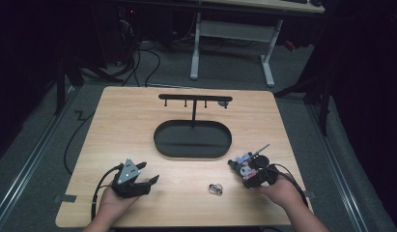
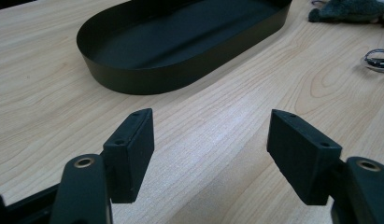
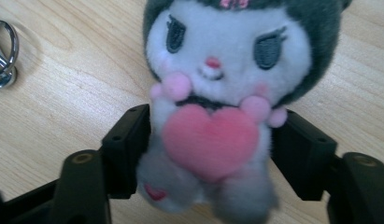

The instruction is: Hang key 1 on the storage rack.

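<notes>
Right gripper (image 3: 210, 154): jaws clamped on the body of the plush toy (image 3: 227, 93), one pad at each flank beside its pink heart. In the high view the toy (image 1: 247, 165) sits at the table's (image 1: 119, 125) right front, the person's right hand (image 1: 281, 191) low behind it, wrist at the table edge. Left gripper (image 2: 210, 154): jaws apart, nothing between them, held low over bare wood, aimed toward the black oval tray (image 2: 180, 46). A metal ring (image 1: 216, 188) lies between the hands.
</notes>
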Available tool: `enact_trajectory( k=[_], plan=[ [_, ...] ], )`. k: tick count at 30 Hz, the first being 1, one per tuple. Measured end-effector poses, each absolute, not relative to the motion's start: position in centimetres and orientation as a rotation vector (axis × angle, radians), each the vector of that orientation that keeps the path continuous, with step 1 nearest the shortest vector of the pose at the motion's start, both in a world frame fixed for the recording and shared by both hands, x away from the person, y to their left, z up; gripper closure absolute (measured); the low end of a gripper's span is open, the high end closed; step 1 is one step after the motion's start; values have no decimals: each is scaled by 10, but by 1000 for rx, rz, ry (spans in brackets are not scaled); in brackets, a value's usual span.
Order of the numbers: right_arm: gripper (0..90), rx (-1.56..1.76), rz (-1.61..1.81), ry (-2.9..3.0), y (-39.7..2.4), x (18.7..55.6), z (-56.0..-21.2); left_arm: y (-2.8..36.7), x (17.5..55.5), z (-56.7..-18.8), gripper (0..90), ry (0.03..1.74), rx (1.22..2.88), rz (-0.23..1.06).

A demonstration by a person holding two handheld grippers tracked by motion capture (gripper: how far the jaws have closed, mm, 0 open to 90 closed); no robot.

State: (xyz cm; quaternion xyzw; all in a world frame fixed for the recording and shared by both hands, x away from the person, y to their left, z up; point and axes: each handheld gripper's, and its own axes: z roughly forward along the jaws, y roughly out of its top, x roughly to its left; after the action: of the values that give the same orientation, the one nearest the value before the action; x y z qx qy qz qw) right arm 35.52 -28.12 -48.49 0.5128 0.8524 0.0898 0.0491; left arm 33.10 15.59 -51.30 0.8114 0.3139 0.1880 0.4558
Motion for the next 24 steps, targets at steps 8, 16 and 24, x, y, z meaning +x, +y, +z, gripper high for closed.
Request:
enact_trajectory(
  k=[8,16,24],
  plan=[
    [475,1573,337,2592,-286,354,-480,156,330,-513,327,773,2000,469],
    [480,1616,435,2576,-291,351,-462,155,330,-514,327,773,2001,467],
    [479,1632,479,2552,-296,351,-442,155,330,-514,328,772,1998,472]
  ],
)
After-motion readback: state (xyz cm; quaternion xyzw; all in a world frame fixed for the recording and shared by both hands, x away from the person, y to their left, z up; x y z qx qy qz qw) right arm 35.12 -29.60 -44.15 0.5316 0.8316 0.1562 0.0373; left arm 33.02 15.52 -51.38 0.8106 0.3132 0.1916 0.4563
